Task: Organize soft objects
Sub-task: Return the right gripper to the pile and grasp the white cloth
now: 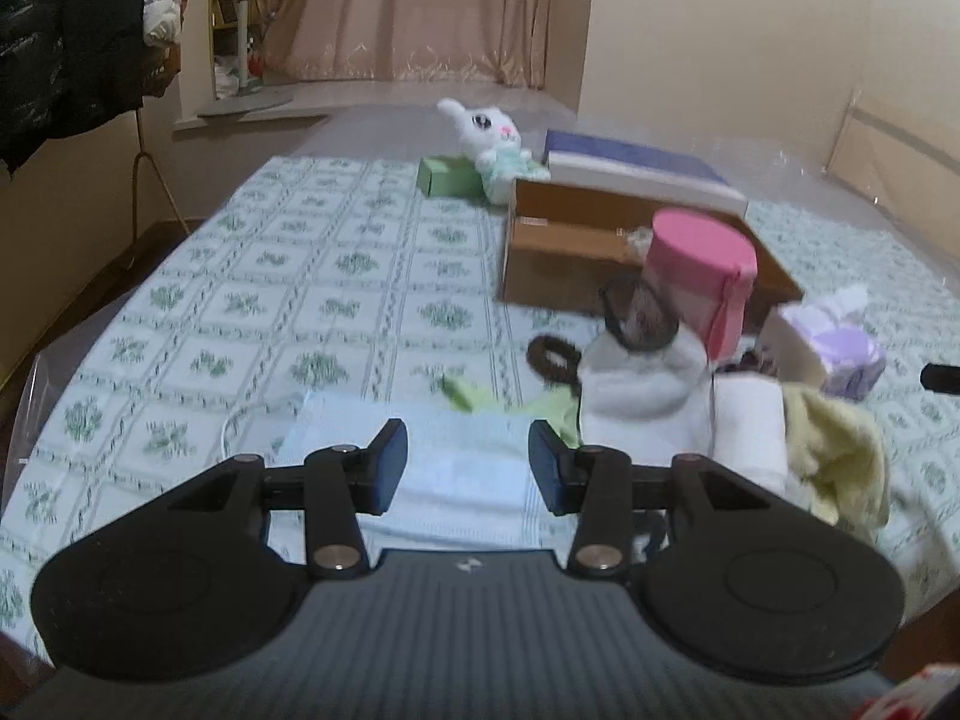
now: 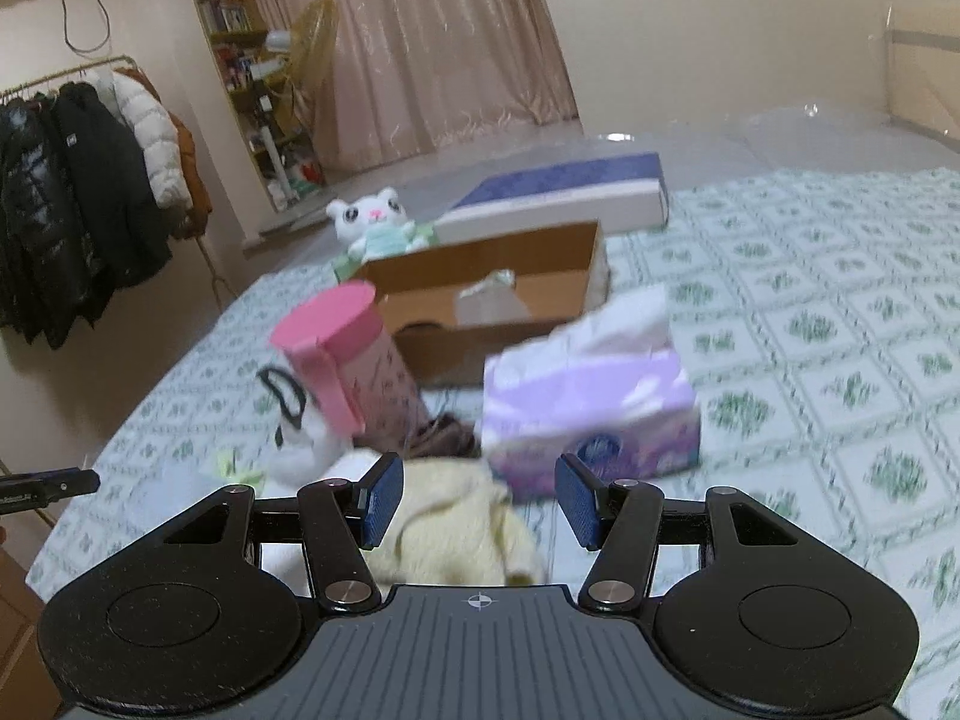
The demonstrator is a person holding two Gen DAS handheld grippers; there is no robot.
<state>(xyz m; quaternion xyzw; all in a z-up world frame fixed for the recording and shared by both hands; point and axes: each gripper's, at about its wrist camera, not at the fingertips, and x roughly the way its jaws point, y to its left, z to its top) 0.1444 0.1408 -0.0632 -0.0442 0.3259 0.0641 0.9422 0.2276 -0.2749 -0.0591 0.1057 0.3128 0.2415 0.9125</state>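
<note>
Left wrist: one plush rabbit [image 1: 487, 131], one cardboard box [image 1: 576, 252].

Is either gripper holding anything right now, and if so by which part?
Nothing is held. The left gripper hangs open over the blue face mask; the right gripper hangs open over the yellow cloth.

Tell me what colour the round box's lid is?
Pink. The round box's lid shows best in the left wrist view.
</note>
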